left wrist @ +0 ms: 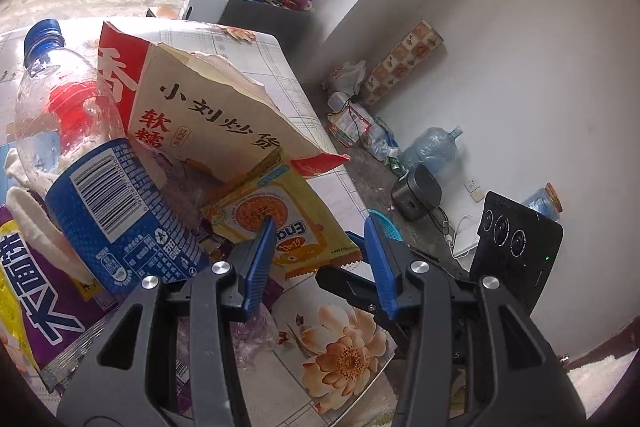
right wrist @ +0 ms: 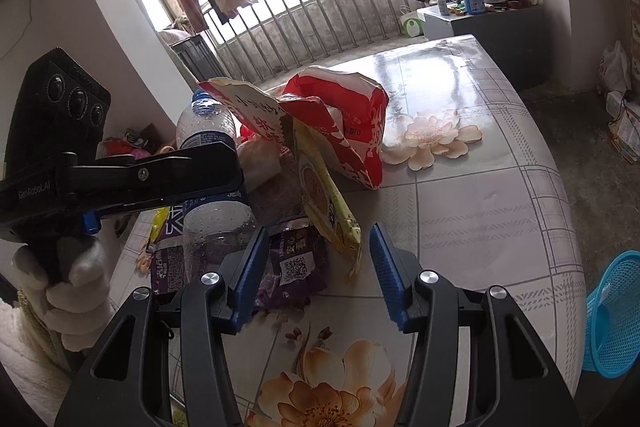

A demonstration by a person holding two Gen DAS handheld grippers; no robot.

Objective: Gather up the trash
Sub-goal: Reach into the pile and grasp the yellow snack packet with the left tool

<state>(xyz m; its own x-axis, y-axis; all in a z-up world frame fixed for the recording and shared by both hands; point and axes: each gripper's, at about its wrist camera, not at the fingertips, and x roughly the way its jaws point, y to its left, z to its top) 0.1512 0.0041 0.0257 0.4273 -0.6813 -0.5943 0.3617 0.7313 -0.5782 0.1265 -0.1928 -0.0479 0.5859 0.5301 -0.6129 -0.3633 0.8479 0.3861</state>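
The trash sits in one heap on the flower-patterned counter (right wrist: 480,211), directly ahead of both tools. The left tool (left wrist: 320,239) has its blue fingers (left wrist: 262,259) spread, with the lower part of a yellow snack packet (left wrist: 288,223) lying between them; the pads do not seem to press on it. Just to that tool's left leans a clear plastic bottle (left wrist: 100,187) with a blue cap and blue label, and beyond the packet stands a torn red and cream paper bag (left wrist: 208,115) with printed characters. A purple wrapper (left wrist: 48,311) lies flat at the tool's near left. The right tool (right wrist: 318,259) is also spread, with nothing clamped; a purple packet (right wrist: 292,263) lies on the counter just past its left finger, and the yellow packet's edge hangs between the tips. Seen from the right tool, the left one comes in from the left side, gripped by a white-gloved hand (right wrist: 68,291). Off to the right tool's right, below the counter's edge, stands a blue mesh basket (right wrist: 612,311).
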